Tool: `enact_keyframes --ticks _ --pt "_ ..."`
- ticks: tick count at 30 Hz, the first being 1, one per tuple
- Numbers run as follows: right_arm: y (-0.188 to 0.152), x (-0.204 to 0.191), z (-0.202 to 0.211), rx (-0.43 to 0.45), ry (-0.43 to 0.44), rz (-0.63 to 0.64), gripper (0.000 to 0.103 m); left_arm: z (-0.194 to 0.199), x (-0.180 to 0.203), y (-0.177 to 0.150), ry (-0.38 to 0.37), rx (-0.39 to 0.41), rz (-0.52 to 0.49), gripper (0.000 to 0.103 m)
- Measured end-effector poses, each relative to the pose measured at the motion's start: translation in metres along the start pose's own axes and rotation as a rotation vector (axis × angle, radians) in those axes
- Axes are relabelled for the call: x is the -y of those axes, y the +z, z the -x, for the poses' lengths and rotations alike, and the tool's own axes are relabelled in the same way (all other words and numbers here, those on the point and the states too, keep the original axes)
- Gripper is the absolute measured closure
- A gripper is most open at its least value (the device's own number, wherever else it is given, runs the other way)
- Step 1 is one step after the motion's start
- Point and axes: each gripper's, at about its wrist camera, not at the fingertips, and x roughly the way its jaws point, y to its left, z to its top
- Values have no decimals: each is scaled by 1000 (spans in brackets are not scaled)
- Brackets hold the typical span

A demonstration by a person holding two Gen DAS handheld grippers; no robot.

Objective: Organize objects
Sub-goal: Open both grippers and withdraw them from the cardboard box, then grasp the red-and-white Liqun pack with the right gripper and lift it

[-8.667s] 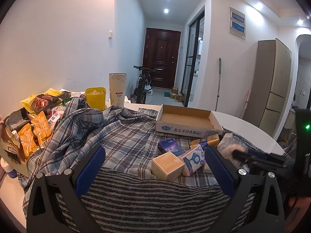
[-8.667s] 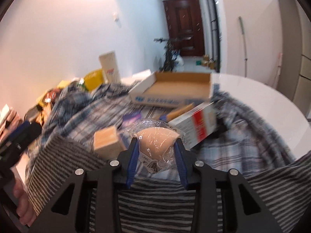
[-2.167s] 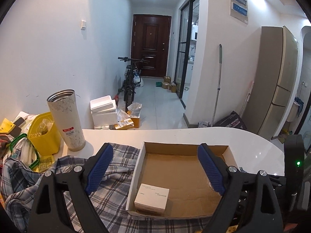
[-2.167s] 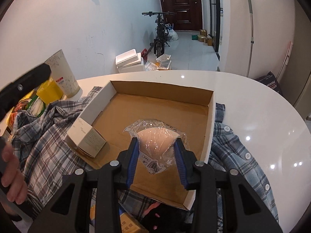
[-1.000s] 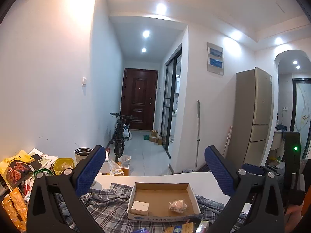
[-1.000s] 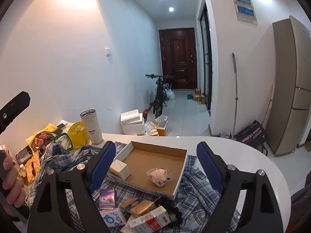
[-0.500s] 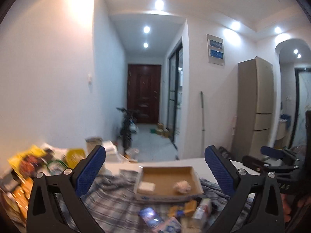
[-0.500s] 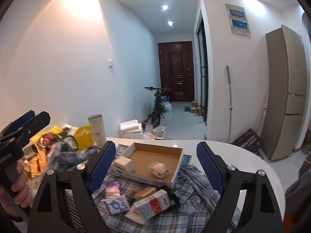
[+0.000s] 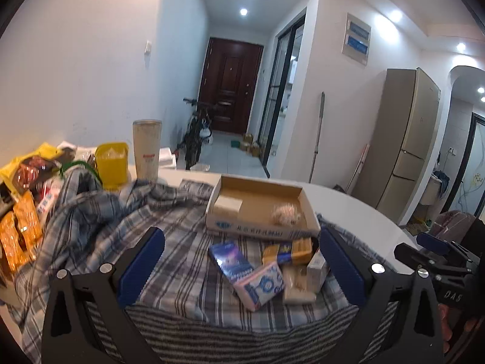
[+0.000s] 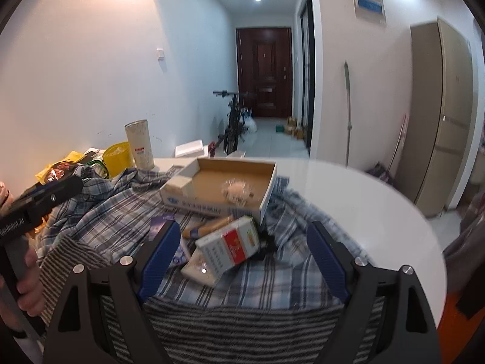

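A shallow cardboard tray [image 9: 260, 230] [image 10: 266, 194] sits on a plaid cloth and holds a small white box [image 9: 229, 203] [image 10: 182, 183] and a clear bag with a tan lump [image 9: 285, 214] [image 10: 236, 191]. In front of it lie loose items: a dark blue box [image 9: 230, 257], a pink-and-blue tissue pack [image 9: 262, 285], a yellow-blue packet [image 9: 288, 250] and a white-and-red carton [image 10: 232, 244]. My left gripper [image 9: 242, 268] hovers open over these items, nothing between its fingers. My right gripper [image 10: 241, 256] is open too, framing the carton without touching it.
A tall tumbler [image 9: 147, 148] and a yellow tub [image 9: 110, 160] stand at the back left, beside orange and yellow snack bags [image 9: 21, 227]. The round white table [image 10: 357, 212] has bare surface to the right. A striped cloth [image 10: 242, 327] lies nearest me.
Both grippers have come down and tilted towards the table, so the tray and loose items loom larger. Both stay open and empty.
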Motion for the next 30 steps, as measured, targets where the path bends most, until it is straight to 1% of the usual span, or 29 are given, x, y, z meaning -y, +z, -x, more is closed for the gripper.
enact_keyframes --ticks 2,5,7,10,13,18,22,26,28,30 --pt "-4 9 -6 -33 28 -43 18 -1 -2 -7 17 -11 -2 0" --pt "-7 14 -12 -59 10 -59 18 0 -2 -12 22 -14 -12 0" --pt "-8 15 -15 -67 2 -57 18 -2 -1 -11 13 -17 -6 0" --pt "-8 13 -16 -72 23 -60 18 -1 2 -5 -14 -3 7 0" --pt "-9 11 -21 -85 38 -67 18 -3 6 0 -16 12 3 0" --pt "-9 14 -42 -137 83 -118 18 -12 8 -1 -23 13 -4 0" --pt "-14 19 -68 -207 146 -203 18 -22 5 -7 15 27 -24 0" --pt "-23 17 -94 -274 195 -252 19 -38 2 -20 66 25 -58 0" --pt "-26 16 -105 -298 206 -267 19 -46 1 -26 102 24 -84 0" --pt "-29 15 -114 -314 195 -264 19 -56 0 -32 105 5 -102 0"
